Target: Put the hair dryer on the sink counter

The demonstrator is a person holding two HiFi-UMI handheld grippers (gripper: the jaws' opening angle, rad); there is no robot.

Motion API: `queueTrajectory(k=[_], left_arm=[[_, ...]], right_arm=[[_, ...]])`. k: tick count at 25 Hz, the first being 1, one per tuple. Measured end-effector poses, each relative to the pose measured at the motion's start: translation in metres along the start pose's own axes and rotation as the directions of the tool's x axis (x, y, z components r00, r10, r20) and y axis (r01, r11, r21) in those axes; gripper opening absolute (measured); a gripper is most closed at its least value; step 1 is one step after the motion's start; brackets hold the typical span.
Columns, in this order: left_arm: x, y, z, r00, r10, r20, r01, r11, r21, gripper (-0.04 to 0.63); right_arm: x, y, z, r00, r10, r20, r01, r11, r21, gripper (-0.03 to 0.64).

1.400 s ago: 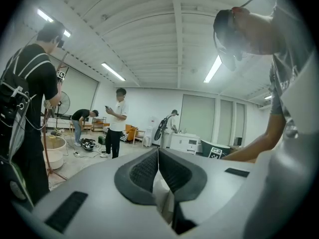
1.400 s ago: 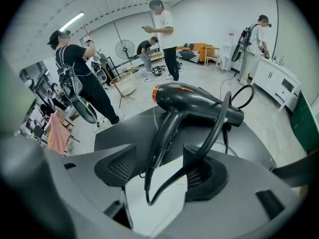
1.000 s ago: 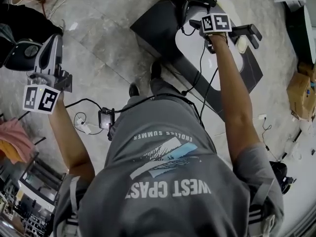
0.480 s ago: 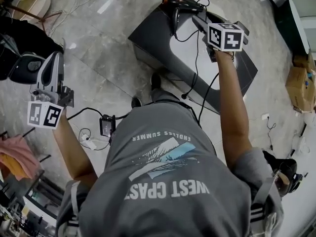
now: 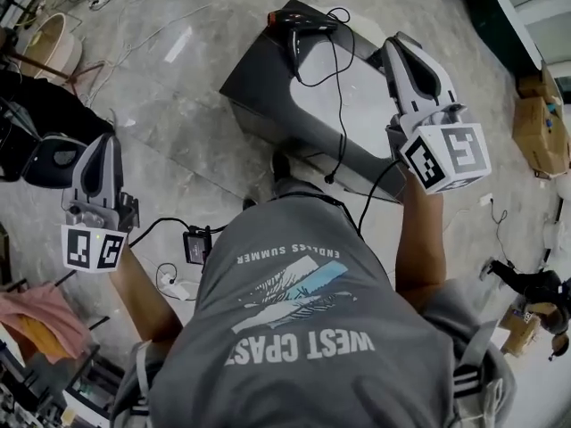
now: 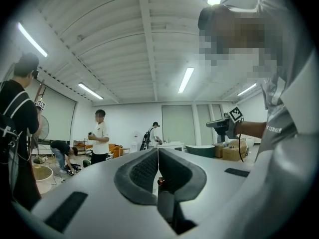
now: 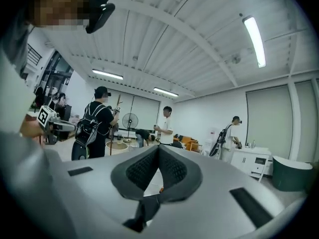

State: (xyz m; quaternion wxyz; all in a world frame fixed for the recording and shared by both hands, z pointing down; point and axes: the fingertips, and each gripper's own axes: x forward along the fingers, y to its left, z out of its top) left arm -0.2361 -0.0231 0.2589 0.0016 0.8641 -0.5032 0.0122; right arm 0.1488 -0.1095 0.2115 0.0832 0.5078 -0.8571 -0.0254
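Standing beside the person, I see one hair dryer (image 5: 302, 22), and it lies on the far left corner of the one sink counter (image 5: 259, 78), just beside the rim of the white basin (image 5: 361, 105). Its barrel runs along the far edge and its handle points toward the near edge. A black cord (image 5: 337, 78) trails from it across the basin to the near edge.

There are two grippers. The right gripper (image 5: 399, 46) hangs above the right side of the counter with its tip raised, and its jaws are pressed together with nothing between them. The left gripper (image 5: 108, 141) is well apart from the counter, out over the floor at the person's left. Its jaws are also closed and empty.

From the right jaws the dryer lies forward and to the left, across the basin, so the right hand is clearly the nearer one. I judge that the placing is done. If any correction is needed, the right gripper would have to open and turn down toward the handle.
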Motion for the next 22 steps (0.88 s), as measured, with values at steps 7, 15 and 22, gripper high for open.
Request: queueTrajectory(k=[7,15,22], left_arm=[[0.003,-0.027,0.001,0.997,-0.081,0.005,0.081,0.997,0.017,0.02],[-0.003,-0.045,0.004,0.993,-0.117,0.014,0.117,0.993,0.015,0.02],[-0.008,-0.051,0.002,0.992,-0.127,0.014,0.127,0.992,0.001,0.02]], right_arm=[[-0.052,0.002,0.017,0.998,-0.049,0.036,0.049,0.999,-0.009,0.028],[-0.083,0.002,0.014,0.996,-0.088,0.03,0.088,0.996,0.002,0.028],[-0.098,-0.001,0.008,0.993,-0.114,0.008,0.114,0.993,0.008,0.028]])
